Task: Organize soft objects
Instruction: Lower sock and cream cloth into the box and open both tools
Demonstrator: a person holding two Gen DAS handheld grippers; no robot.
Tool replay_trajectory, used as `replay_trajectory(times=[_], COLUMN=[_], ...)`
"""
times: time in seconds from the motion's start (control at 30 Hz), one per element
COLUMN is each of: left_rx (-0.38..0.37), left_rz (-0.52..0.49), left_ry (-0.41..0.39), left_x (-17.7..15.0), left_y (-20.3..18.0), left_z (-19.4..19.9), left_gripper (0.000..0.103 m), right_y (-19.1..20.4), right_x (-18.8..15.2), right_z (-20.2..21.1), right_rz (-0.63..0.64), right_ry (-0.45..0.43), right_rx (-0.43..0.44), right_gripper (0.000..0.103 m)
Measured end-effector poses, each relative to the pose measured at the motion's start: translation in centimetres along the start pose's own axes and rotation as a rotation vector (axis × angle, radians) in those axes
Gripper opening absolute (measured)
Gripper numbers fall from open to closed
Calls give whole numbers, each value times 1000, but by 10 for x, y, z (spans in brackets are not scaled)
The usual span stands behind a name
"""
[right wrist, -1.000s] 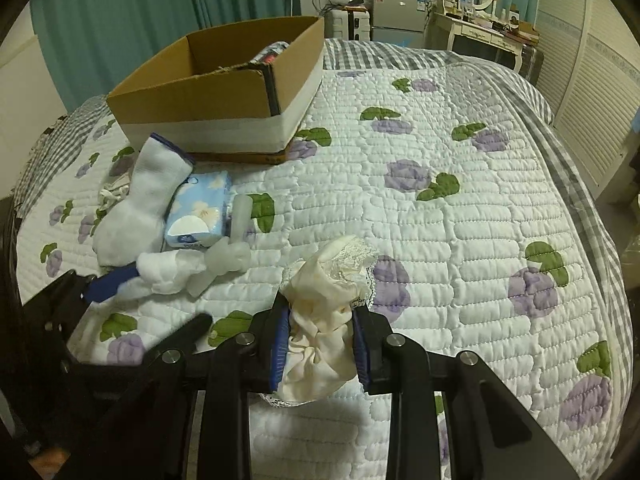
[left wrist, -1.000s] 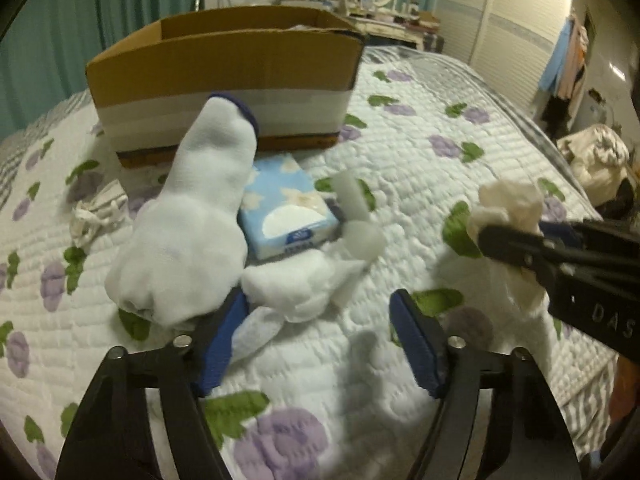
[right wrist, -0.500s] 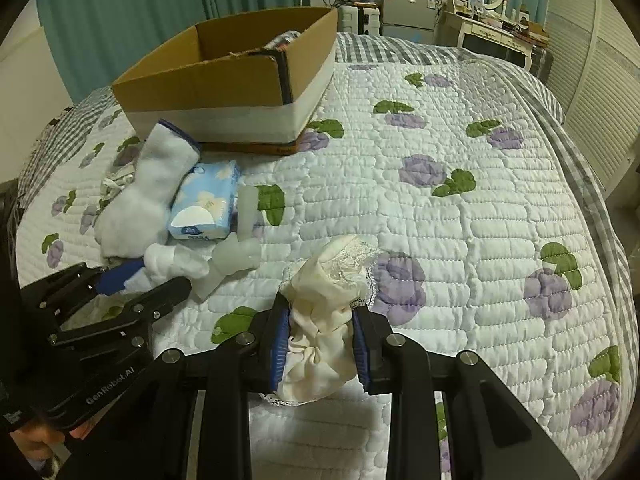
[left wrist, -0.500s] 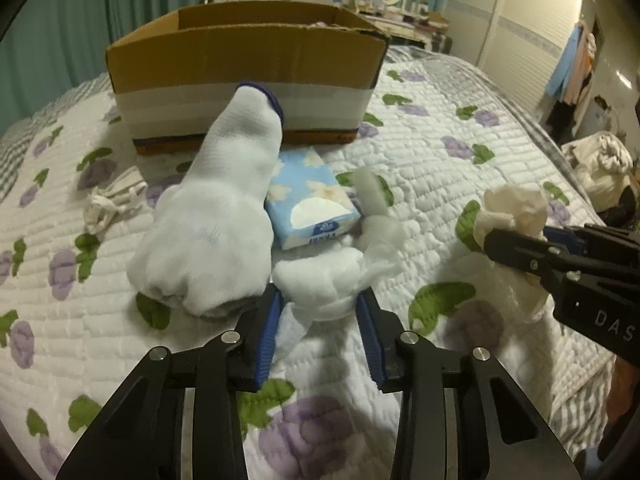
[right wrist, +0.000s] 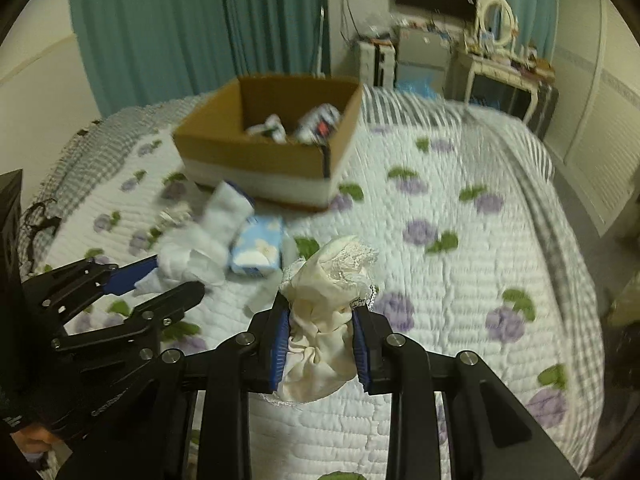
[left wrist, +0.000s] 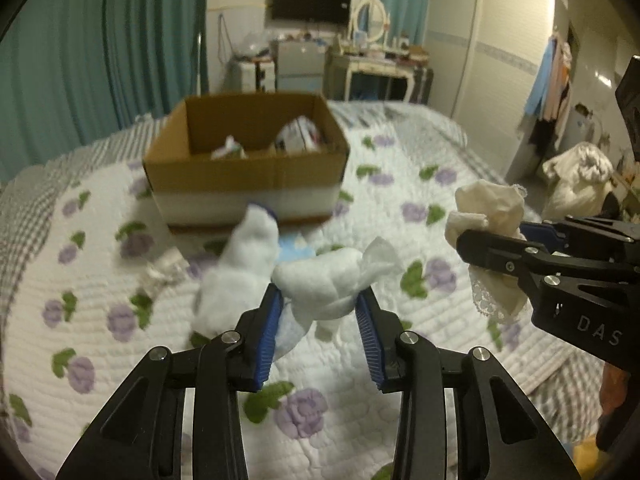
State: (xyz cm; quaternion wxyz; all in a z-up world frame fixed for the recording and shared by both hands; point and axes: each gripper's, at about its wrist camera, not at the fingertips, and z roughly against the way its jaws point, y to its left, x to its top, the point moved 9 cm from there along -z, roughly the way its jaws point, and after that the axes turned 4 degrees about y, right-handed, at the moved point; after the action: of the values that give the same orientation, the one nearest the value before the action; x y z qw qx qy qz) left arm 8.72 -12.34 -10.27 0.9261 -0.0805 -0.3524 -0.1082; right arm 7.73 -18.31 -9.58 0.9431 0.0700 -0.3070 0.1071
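Two grippers each held a bundle of cloth above the flowered quilt (left wrist: pixel 400 420). The left gripper (left wrist: pixel 320 312) was clamped on a white sock (left wrist: pixel 324 280), its blue pads pressing both sides of the bundle. The right gripper (right wrist: pixel 320 336) was clenched around a cream lace cloth (right wrist: pixel 324 320), which bulged above and below its fingers. Ahead of both sat an open cardboard box (left wrist: pixel 248 168) with a few blurred items inside. Between the box and the grippers, a larger white sock (left wrist: pixel 236 276) lay on the quilt, touching a light blue tissue pack (right wrist: pixel 258 250). A small crumpled white piece (left wrist: pixel 164 268) lay just left of that sock.
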Motion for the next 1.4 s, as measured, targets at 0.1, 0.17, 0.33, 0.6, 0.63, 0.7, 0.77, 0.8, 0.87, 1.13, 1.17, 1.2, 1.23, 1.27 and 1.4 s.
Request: replay_trajectory(times=[0.1, 0.17, 0.33, 0.6, 0.63, 0.7, 0.77, 0.8, 0.87, 1.13, 1.17, 1.2, 1.23, 1.27, 1.4], left_rx=[8, 17, 35, 85, 91, 94, 98, 102, 112, 129, 130, 128, 127, 126, 125], left_rz=[-11, -20, -16, -37, -38, -37, -31, -30, -31, -54, -49, -43, -37, -34, -52], left_ry=[-48, -81, -134, -189, -189, -186, -181, -179, -173, -136, -131, -123, -111, -101, -89], left_x=[22, 39, 77, 135, 142, 151, 160, 164, 172, 184, 183, 182, 180, 178, 169], left_y=[4, 8, 24, 58, 63, 71, 80, 84, 93, 113, 115, 117, 120, 122, 120], left_z=[18, 29, 47, 44, 40, 30, 19, 13, -3, -72, -80, -88, -96, -104, -120], left_gripper=[37, 37, 37, 37, 37, 37, 37, 37, 37, 37, 37, 37, 37, 37, 37], right_y=[11, 19, 31, 32, 31, 31, 30, 29, 29, 31, 32, 31, 30, 28, 21], right_x=[21, 39, 73, 132, 138, 156, 170, 178, 193, 237, 240, 243, 244, 246, 246], right_z=[22, 35, 52, 50, 48, 41, 33, 27, 11, -69, -80, -92, -100, -111, -140], right_rz=[26, 53, 85, 87, 86, 81, 77, 76, 74, 91, 95, 97, 95, 89, 64], right_ry=[-44, -75, -130, -185, -191, -207, -214, -216, -213, -193, -187, -181, -177, -172, -159], right_rx=[4, -3, 1, 2, 3, 16, 19, 18, 20, 35, 30, 25, 24, 29, 34], right_gripper=[27, 27, 27, 27, 27, 27, 27, 27, 27, 27, 27, 27, 27, 27, 27])
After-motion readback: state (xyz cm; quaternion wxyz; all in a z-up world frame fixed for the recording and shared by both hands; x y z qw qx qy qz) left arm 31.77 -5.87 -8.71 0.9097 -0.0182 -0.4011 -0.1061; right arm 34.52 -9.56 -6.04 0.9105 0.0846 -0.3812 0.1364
